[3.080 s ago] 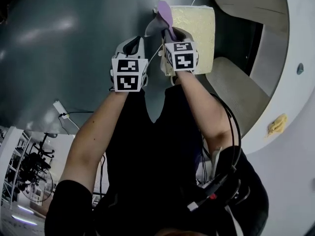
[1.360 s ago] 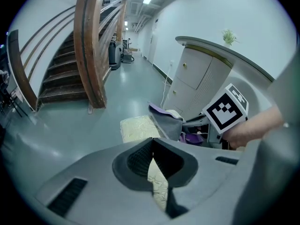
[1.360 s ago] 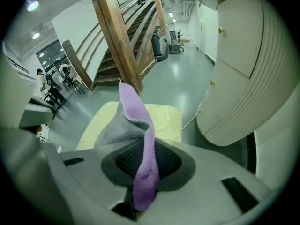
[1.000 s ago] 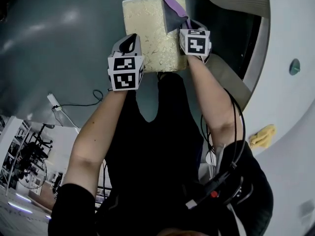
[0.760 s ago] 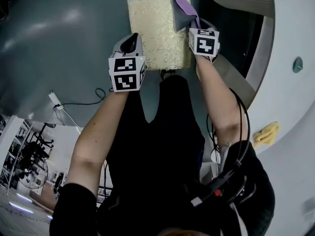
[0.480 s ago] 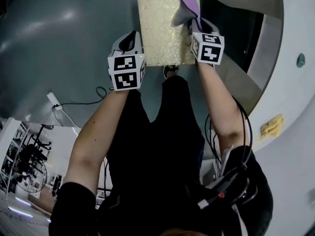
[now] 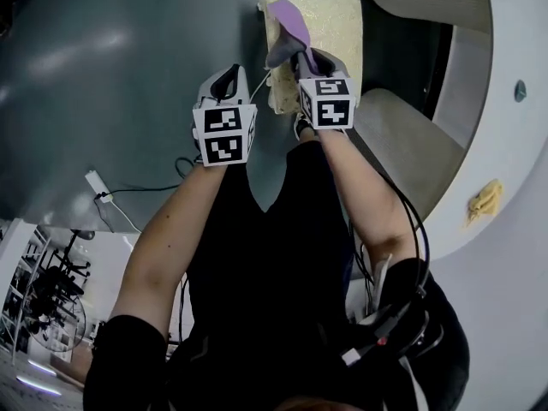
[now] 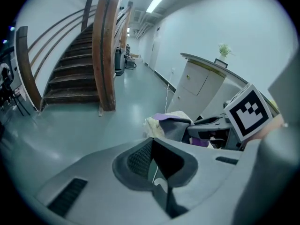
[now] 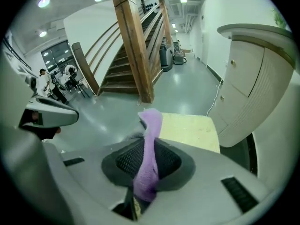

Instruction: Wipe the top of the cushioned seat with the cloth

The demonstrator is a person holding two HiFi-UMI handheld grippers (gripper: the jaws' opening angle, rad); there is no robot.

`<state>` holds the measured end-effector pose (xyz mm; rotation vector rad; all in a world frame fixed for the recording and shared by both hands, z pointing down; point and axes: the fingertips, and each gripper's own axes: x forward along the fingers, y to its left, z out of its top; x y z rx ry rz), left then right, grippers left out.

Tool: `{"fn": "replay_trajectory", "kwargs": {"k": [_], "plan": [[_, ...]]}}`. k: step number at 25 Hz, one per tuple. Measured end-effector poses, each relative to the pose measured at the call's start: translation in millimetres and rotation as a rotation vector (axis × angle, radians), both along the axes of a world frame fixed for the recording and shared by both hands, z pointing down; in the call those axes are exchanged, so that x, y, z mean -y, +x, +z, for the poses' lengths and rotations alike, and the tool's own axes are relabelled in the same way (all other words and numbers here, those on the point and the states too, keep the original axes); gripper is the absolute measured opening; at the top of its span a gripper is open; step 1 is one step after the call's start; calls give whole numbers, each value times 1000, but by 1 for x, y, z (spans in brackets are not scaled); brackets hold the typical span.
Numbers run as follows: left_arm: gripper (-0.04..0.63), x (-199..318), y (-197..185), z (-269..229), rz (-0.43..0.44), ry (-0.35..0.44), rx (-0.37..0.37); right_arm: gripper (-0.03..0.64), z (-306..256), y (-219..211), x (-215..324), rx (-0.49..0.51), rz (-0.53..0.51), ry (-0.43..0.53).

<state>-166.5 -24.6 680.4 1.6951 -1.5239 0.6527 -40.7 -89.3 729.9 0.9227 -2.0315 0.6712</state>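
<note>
- The right claw is pinching the purple cloth; in the right gripper view the cloth is running up between the two pads and sticking out past the tips as a loose flap, which probably gives a free end to drag over the padding.
- The cushioned seat is sitting on the grey floor in the upper middle of the head view, beside a curved white counter at the right.
- The cloth is hanging over the seat's left near corner in the head view; I cannot tell whether it is pressing on the top or only hovering above it.
- In the right gripper view the pale yellow top is lying just beyond the claw and to the right of the flap, so I judge most of it is lying to the right of the cloth.
- The left claw is pressed together with nothing in it, waiting over bare floor left of the seat, apparently keeping clear of the wiping.
</note>
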Motion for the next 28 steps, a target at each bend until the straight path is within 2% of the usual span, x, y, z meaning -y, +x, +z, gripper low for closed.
{"fn": "replay_trajectory", "kwargs": {"k": [6,12,16,28], "plan": [[5,-22,-4,13,-30,-20,0,67,30,-40,-34,21,-82,-73],[5,-36,4,30,-73,-49,17,66,63,-39,-31,-40,-142,-72],[5,-36,16,35,-109,-57,14,67,77,-27,-23,-71,-189,-76],[5,-14,74,32,-66,-60,30,69,85,51,7,-50,-91,-110]]}}
